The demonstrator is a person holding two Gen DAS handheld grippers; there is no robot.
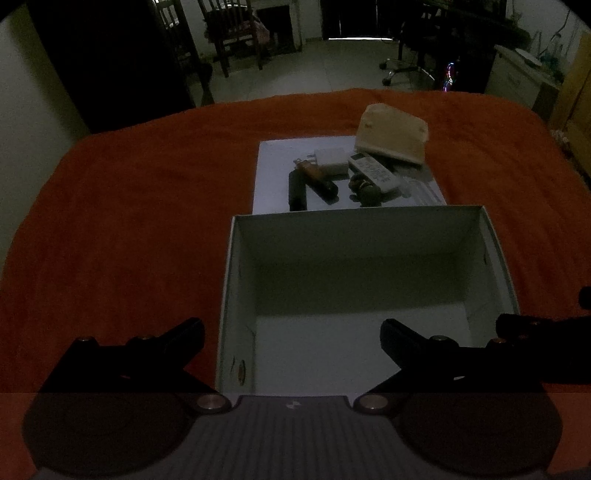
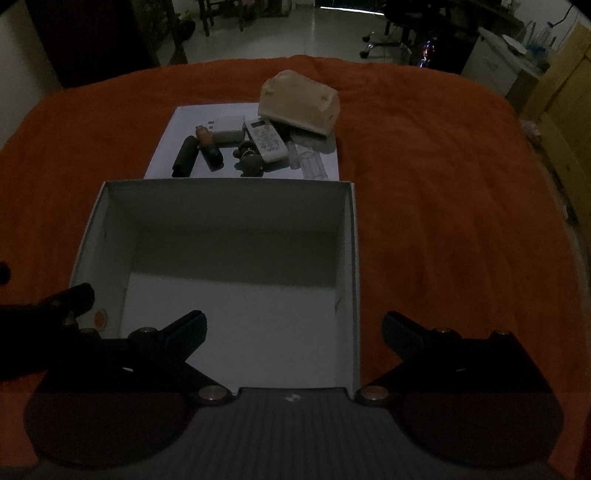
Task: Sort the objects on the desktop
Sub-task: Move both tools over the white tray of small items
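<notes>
An empty white cardboard box [image 1: 495,240] [image 2: 88,229] stands open on the orange cloth, close in front of both grippers. Beyond it a white sheet [image 1: 273,170] [image 2: 166,151] carries a beige pouch [image 1: 391,138] [image 2: 299,101], a white remote [image 1: 373,171] [image 2: 267,140], a white charger block [image 1: 330,160] [image 2: 229,129], a black cylinder [image 1: 296,192] [image 2: 184,157], an orange-and-black stick [image 1: 317,177] [image 2: 208,146], a dark figurine [image 1: 365,190] [image 2: 249,158] and a clear plastic piece [image 2: 310,158]. My left gripper [image 1: 291,332] and right gripper [image 2: 293,328] are both open and empty at the box's near edge.
The orange cloth [image 1: 129,206] [image 2: 443,206] covers the whole table. Behind the far edge are a tiled floor, wooden chairs [image 1: 232,33] and an office chair [image 1: 413,48]. A white cabinet [image 1: 517,77] stands at the right.
</notes>
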